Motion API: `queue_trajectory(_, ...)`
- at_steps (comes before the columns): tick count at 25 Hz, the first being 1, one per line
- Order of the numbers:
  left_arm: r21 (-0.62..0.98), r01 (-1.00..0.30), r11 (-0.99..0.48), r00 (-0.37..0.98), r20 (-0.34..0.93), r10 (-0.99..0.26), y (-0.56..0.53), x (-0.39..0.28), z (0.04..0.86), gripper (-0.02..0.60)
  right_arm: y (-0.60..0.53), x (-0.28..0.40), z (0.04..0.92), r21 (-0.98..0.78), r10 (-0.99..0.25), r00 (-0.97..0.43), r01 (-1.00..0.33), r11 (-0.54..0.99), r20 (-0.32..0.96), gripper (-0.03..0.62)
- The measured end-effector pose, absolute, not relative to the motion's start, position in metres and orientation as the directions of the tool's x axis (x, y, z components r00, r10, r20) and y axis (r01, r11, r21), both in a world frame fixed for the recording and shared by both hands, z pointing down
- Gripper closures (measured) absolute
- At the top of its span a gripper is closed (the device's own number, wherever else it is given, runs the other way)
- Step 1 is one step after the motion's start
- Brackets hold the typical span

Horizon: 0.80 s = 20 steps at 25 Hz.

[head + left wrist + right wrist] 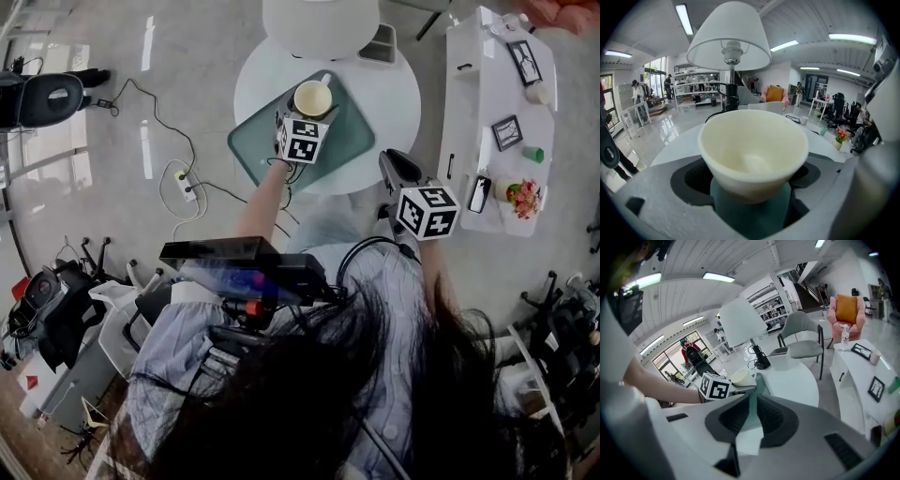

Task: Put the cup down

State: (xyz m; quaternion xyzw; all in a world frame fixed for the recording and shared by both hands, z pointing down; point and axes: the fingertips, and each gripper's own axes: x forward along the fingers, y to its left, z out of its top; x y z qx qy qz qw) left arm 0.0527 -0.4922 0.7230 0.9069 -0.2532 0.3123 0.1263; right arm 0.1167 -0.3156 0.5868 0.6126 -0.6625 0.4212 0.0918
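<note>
A cream cup [312,97] [752,154] sits low over a green tray [354,141] [750,218] on a round white table [398,94]. My left gripper [304,116] [752,199] is shut on the cup, its dark pads against both sides of the cup's base. I cannot tell whether the cup's bottom touches the tray. My right gripper [394,167] [749,416] hovers at the table's near right edge, shut with nothing between its fingers. The right gripper view shows the cup [742,377] beyond the left gripper's marker cube [715,387].
A table lamp with a white shade [319,23] [729,37] stands just behind the tray. A white sideboard [487,94] with picture frames and flowers runs along the right. A power strip [186,183] with cables lies on the floor to the left. A grey chair [801,333] stands beyond the table.
</note>
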Motion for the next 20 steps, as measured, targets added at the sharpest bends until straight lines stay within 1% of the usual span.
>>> queue_trajectory(7, 0.041, -0.581, -0.813, 0.618, 0.673, -0.407, -0.488, 0.033, 0.72, 0.127, -0.312, 0.121, 0.578, -0.446, -0.749, -0.237, -0.891, -0.086, 0.619, 0.528)
queue_trajectory(13, 0.06, -0.602, -0.796, 0.535, 0.771, -0.346, -0.461, 0.003, 0.732, 0.127, -0.306, 0.12, 0.577, -0.445, -0.746, -0.265, -0.894, -0.047, 0.611, 0.528)
queue_trajectory(17, 0.062, -0.63, -0.774, 0.521, 0.773, -0.362, -0.449, -0.013, 0.726, 0.127, -0.305, 0.121, 0.575, -0.444, -0.747, -0.286, -0.896, -0.014, 0.6, 0.528)
queue_trajectory(20, 0.05, -0.667, -0.743, 0.503, 0.767, -0.4, -0.445, -0.022, 0.715, 0.129, -0.302, 0.123, 0.571, -0.437, -0.752, -0.298, -0.899, 0.016, 0.587, 0.528)
